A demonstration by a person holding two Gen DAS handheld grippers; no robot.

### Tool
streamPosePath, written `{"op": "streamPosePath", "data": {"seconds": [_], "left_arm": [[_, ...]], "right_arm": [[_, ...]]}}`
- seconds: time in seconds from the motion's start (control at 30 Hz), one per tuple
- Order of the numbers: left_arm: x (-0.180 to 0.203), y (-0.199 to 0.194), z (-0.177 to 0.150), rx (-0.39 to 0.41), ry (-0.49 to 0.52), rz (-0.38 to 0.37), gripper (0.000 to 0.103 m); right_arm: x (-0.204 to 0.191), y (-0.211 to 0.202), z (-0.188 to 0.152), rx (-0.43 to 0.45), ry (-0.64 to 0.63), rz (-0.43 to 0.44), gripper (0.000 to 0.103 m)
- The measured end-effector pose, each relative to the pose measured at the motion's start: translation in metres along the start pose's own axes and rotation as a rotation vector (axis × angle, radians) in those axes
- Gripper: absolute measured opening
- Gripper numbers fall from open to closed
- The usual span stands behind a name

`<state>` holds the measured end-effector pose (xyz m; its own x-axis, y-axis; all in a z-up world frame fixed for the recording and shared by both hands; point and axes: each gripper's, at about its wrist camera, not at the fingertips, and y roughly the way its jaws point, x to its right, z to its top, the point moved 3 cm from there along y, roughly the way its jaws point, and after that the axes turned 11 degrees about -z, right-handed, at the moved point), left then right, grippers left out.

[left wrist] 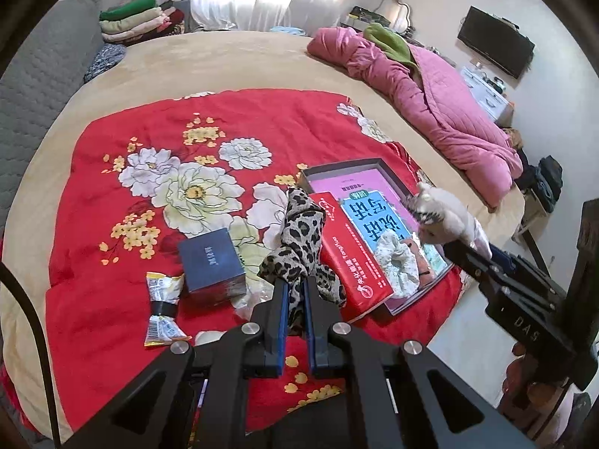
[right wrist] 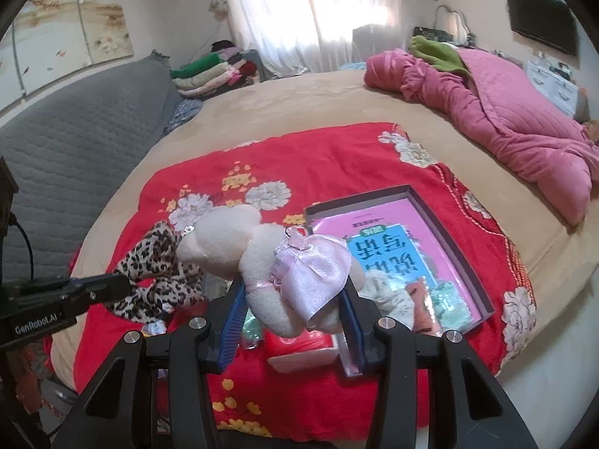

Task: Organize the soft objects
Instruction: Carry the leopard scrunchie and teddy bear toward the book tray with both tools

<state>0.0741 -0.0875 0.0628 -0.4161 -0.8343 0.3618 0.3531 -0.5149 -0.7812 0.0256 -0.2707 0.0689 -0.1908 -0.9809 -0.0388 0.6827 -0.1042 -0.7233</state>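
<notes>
My left gripper is shut on a leopard-print cloth and holds it above the red floral blanket; the cloth also shows in the right wrist view. My right gripper is shut on a cream plush toy in a pink satin dress, lifted above the blanket; the toy shows in the left wrist view. A shallow dark box tray holds a pink-and-blue book and a pale fuzzy scrunchie.
A red box leans on the tray's near edge. A dark blue box and a yellow snack wrapper lie on the blanket. A pink quilt lies at the far right. Folded clothes are stacked far left.
</notes>
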Motion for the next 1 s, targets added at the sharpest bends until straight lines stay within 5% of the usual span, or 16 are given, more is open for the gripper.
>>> {"op": "streamPosePath", "data": {"seconds": [0.63,1.0], "left_arm": [[0.021,0.028,0.006,-0.035,0.048,-0.016,0.008],[0.058,0.059,0.015,-0.070,0.112,-0.087,0.008]], "right_arm": [[0.055,0.000,0.011,0.016,0.118,-0.086,0.048],[0.115,0.006,0.010,0.001,0.216,-0.181,0.048]]}}
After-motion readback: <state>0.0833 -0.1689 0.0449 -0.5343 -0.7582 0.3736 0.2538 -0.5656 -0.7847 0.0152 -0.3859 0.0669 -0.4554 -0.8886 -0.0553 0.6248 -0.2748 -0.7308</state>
